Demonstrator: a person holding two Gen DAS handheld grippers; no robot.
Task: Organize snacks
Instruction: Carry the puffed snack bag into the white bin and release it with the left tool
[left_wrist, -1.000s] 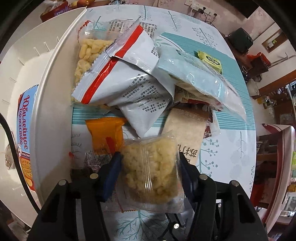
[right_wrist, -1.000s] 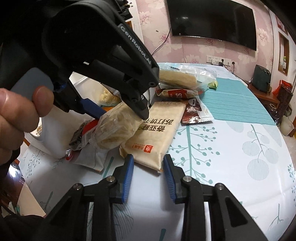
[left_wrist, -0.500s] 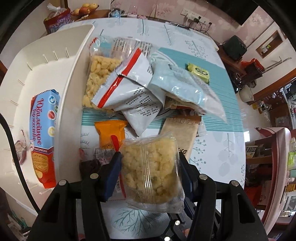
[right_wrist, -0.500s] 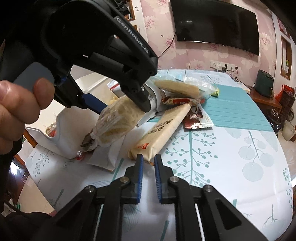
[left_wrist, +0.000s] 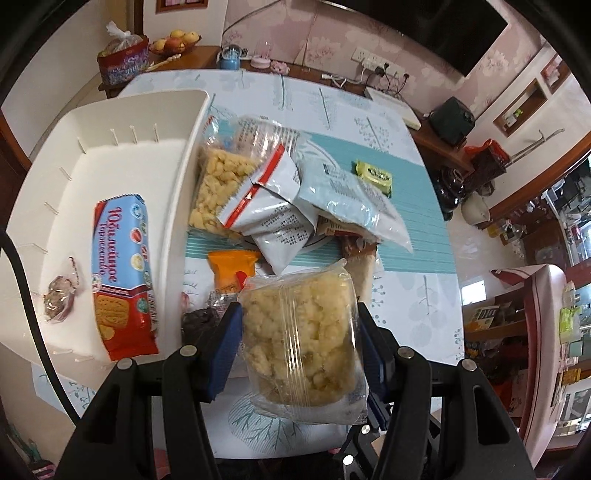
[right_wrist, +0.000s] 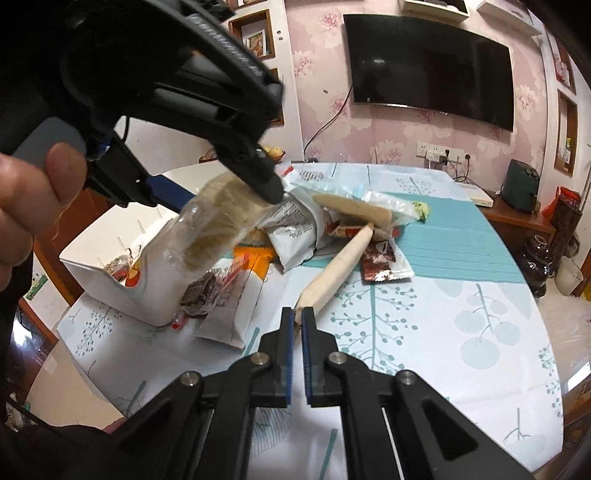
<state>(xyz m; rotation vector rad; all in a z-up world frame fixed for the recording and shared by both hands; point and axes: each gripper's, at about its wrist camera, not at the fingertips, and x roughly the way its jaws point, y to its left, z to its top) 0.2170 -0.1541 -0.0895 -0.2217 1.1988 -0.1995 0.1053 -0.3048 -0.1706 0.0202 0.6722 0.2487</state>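
Observation:
My left gripper (left_wrist: 299, 343) is shut on a clear bag of pale puffed snack (left_wrist: 301, 339) and holds it in the air above the table, right of the white bin (left_wrist: 177, 206). The bin holds a blue and red biscuit pack (left_wrist: 120, 273) and a small wrapped sweet (left_wrist: 59, 299). The same held bag (right_wrist: 214, 221) shows in the right wrist view, above the bin's corner (right_wrist: 144, 291). My right gripper (right_wrist: 297, 314) is shut on the end of a long beige cracker pack (right_wrist: 336, 266), whose near end is raised off the table.
A pile of snack bags (left_wrist: 280, 206) lies right of the bin, with an orange packet (left_wrist: 231, 269), a yellow-green sweet (left_wrist: 373, 175) and a dark red packet (right_wrist: 380, 258). The table has a white and teal cloth (right_wrist: 461, 295). Shelves and a TV stand beyond.
My left gripper has lifted the puffed snack bag higher and back, bringing the bin's inside into view. My right gripper has closed onto the end of the beige cracker pack and tilted it up.

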